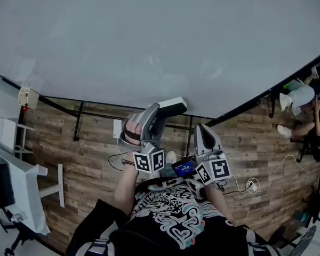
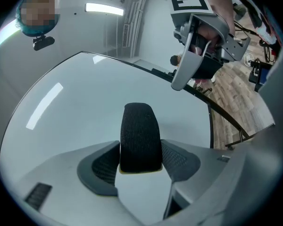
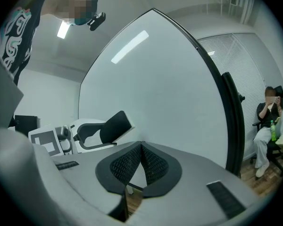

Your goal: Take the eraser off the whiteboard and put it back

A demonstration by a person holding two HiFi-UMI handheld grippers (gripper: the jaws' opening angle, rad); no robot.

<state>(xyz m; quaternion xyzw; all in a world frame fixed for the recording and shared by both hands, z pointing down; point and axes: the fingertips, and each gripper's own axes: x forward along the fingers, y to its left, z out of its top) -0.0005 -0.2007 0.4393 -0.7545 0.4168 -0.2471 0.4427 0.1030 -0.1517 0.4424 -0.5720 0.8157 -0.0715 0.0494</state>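
Whiteboard (image 1: 149, 41), blank, fills the view above wood-plank floor (image 1: 85, 143). Left gripper (image 2: 140, 157) pinches the black eraser (image 2: 140, 128) before it. Right gripper (image 3: 140, 166) alongside, jaws pressed together. A person (image 3: 269, 121) sits beyond.

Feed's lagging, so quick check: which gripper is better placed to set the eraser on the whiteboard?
Left gripper: its jaws clamp the eraser, facing the whiteboard; the right gripper is shut and empty.
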